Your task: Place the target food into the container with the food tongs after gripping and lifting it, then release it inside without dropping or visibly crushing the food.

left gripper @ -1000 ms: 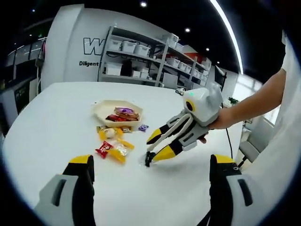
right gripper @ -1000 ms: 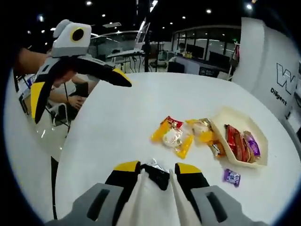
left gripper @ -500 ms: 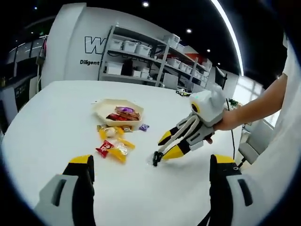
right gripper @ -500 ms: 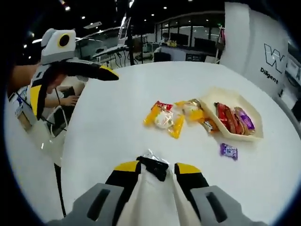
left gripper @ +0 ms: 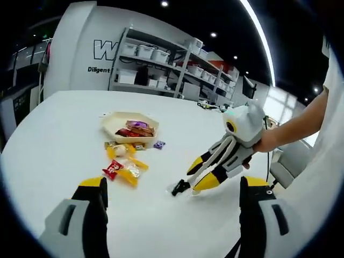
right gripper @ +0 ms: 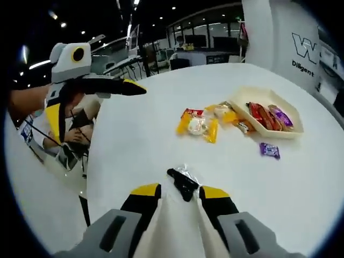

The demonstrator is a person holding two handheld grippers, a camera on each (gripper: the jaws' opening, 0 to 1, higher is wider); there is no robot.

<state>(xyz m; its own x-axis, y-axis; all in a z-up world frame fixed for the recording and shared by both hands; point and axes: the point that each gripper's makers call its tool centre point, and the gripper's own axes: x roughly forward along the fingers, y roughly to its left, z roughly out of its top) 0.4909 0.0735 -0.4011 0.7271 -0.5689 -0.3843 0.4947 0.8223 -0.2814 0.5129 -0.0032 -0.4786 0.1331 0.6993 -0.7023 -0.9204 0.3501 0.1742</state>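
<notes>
We find the task in its early stage. The right gripper (right gripper: 173, 194) has its fingers (right gripper: 146, 192) drawn in toward each other behind a small dark-wrapped candy (right gripper: 184, 183), which lies at the finger tips with one end poking forward. From the left gripper view, the right gripper (left gripper: 205, 173) is angled down over the desk (left gripper: 54, 134) with the dark candy (left gripper: 179, 187) just ahead of its yellow tips, low at the desk surface. We cannot tell whether the candy is pinched or merely touched, nor whether it has left the desk. No food tongs are evident to us.

The container (left gripper: 129, 122), a shallow cream tray, already holds several wrapped snacks. The dark candy is well apart from it, so carrying, placing and releasing all remain to be done, in our judgement. A loose cluster of yellow and red snack packets (left gripper: 122, 164) lies between, just beside the tray, with a purple candy (left gripper: 158, 144) near the tray's rim.

The left gripper (left gripper: 172, 194) is idle, its fingers (left gripper: 92, 185) spread wide with nothing between them.

The right gripper view gives the close look at the candy and its crinkled clear wrapper end, and shows the left gripper (right gripper: 88, 86) held high off the desk edge (right gripper: 107, 161). The left gripper view alone gives the side profile of the right gripper and the shelving (left gripper: 161, 70) behind.
</notes>
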